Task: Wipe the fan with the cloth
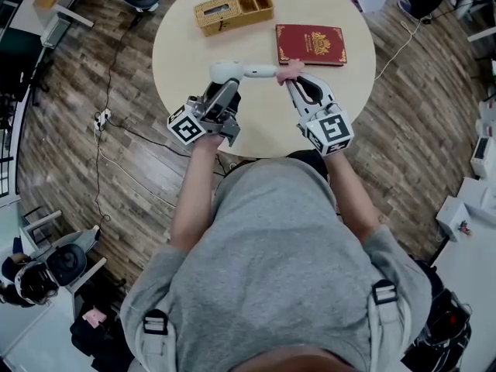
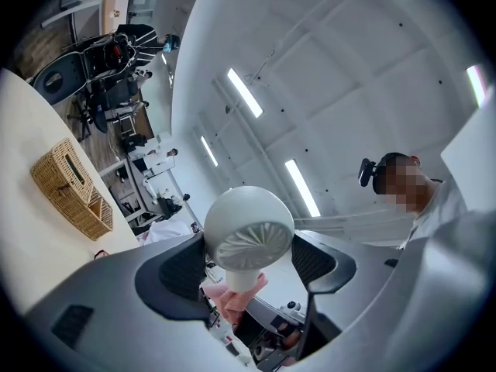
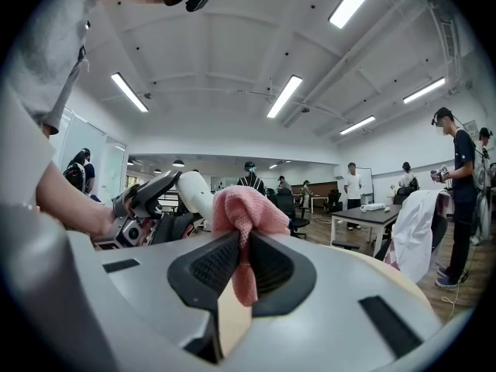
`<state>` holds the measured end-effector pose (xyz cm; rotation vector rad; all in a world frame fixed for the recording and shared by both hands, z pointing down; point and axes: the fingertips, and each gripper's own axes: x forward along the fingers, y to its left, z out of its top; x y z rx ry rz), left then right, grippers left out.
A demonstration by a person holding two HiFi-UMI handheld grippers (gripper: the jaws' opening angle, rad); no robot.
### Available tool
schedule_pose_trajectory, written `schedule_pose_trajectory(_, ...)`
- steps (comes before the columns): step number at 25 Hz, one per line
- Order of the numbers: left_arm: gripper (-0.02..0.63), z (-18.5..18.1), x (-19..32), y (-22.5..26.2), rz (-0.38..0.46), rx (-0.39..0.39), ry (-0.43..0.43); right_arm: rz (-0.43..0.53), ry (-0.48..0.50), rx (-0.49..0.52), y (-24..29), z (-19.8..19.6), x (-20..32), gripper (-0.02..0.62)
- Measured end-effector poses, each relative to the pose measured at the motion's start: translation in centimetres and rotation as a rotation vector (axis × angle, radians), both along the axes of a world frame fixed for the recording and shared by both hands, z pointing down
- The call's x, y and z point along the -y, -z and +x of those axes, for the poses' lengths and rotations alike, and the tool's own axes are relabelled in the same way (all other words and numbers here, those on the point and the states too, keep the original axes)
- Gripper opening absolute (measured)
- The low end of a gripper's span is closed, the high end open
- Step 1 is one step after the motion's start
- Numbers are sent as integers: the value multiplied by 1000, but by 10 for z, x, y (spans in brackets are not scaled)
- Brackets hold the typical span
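A white handheld fan (image 1: pixel 227 71) is held over the round table, head to the left and handle pointing right. My left gripper (image 1: pixel 224 85) is shut on it; in the left gripper view the round fan head (image 2: pixel 249 237) sits between the two jaws. My right gripper (image 1: pixel 294 80) is shut on a pink cloth (image 1: pixel 291 70), which touches the far end of the fan's handle. The cloth (image 3: pixel 244 215) bunches out above the closed jaws in the right gripper view, with the fan (image 3: pixel 195 192) just to its left. Behind the fan head the cloth (image 2: pixel 232 299) shows again.
On the round beige table (image 1: pixel 178 45) lie a wicker basket (image 1: pixel 232 12) at the back and a red book (image 1: pixel 310 44) to its right. Cables and office chairs are on the wood floor at left. Several people stand in the room's background.
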<state>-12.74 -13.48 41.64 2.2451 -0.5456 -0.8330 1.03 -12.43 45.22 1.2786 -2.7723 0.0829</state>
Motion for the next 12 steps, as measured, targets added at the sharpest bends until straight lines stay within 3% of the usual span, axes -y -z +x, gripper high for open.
schedule_pose_trajectory(9,364,1,-1,-10,-7,68,16,-12,13,2,-6,3,0,41)
schedule_pose_trajectory(12,362,0,-2,-13,-11,122,28,-13,35,5,-5,-4,-4,41)
